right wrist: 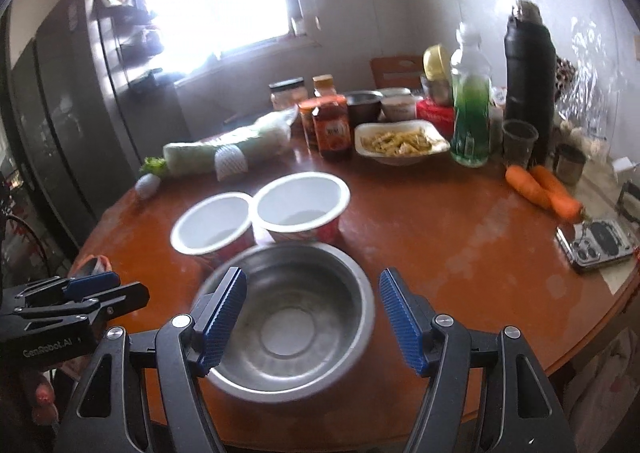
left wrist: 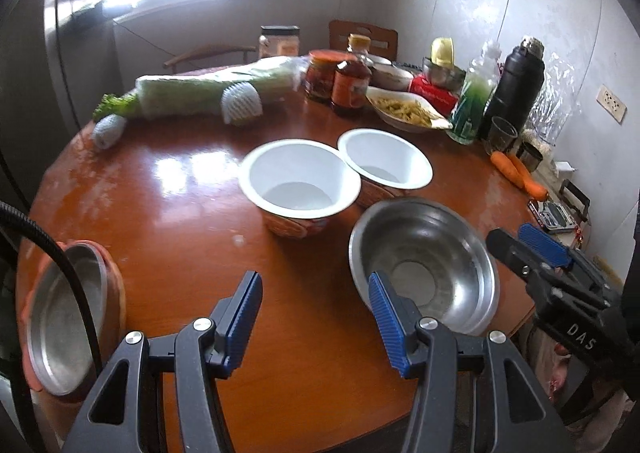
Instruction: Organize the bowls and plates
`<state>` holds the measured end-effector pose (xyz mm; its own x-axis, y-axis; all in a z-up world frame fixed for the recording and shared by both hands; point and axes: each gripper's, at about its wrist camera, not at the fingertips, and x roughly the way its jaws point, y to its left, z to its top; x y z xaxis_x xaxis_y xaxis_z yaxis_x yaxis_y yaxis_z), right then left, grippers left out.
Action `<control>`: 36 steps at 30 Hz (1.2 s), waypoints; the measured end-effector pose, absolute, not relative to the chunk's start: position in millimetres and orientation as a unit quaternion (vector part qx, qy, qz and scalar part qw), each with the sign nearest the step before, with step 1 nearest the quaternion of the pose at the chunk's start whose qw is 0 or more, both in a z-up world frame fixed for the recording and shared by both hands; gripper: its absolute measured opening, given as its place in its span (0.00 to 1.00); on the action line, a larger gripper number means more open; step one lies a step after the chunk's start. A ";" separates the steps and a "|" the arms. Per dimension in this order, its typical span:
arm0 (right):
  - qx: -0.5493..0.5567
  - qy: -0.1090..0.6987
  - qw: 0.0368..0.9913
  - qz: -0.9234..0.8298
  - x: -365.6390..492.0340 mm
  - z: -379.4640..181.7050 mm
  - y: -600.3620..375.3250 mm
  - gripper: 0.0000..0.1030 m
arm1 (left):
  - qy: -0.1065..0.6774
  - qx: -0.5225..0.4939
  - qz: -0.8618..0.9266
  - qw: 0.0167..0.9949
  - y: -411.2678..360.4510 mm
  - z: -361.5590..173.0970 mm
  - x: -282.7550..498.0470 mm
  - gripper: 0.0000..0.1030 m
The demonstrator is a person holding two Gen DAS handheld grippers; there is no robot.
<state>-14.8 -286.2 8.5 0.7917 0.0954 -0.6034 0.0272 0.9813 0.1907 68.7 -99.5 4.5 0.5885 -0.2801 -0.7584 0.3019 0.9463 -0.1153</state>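
Your right hand-held gripper (right wrist: 312,317) hangs spread over the steel bowl (right wrist: 288,321); your left hand-held gripper (left wrist: 316,317) gapes above the counter (left wrist: 168,213).

Black frames, ribbed blue fingers (left wrist: 390,327), silver screws – white "DAS", "GenRobot.AI" lettering

"GenRobot.AI" in white on my left gripper (right wrist: 106,291) body, seen from right wrist. "DAS" on my right gripper (left wrist: 532,243) body. Jar labels too blurred to read.
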 end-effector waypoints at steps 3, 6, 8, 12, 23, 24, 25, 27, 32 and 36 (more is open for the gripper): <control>0.100 0.332 0.938 0.018 -9.6 -3.0 -291.9 0.69 | 0.431 0.013 -0.166 0.887 -107.8 -5.3 74.9 0.54; 0.101 0.346 0.933 0.017 -3.0 -15.6 -295.6 0.69 | 0.437 0.009 -0.174 0.882 -115.3 -12.7 80.3 0.54; 0.099 0.351 0.931 0.017 -0.3 -22.4 -296.2 0.69 | 0.439 0.009 -0.178 0.881 -120.5 -16.2 83.5 0.54; 0.095 0.353 0.931 0.018 5.2 -31.1 -298.4 0.66 | 0.444 0.009 -0.189 0.876 -131.7 -24.1 90.5 0.54; 0.085 0.364 0.927 0.031 15.2 -45.4 -296.5 0.44 | 0.450 -0.003 -0.211 0.868 -143.7 -39.6 98.6 0.47; 0.082 0.364 0.927 0.030 15.3 -45.6 -295.4 0.43 | 0.450 -0.002 -0.216 0.867 -145.2 -40.5 98.6 0.45; 0.079 0.363 0.928 0.028 15.4 -45.7 -294.8 0.42 | 0.450 -0.002 -0.218 0.866 -146.3 -40.9 99.0 0.42; 0.080 0.365 0.927 0.029 15.6 -45.5 -294.8 0.40 | 0.444 0.003 -0.215 0.870 -147.9 -41.5 99.2 0.41; 0.074 0.368 0.927 0.025 14.5 -44.3 -291.2 0.40 | 0.444 -0.005 -0.215 0.870 -142.9 -41.3 99.2 0.39; 0.072 0.370 0.926 0.032 13.1 -41.6 -286.1 0.40 | 0.441 -0.007 -0.209 0.873 -135.3 -37.2 94.4 0.39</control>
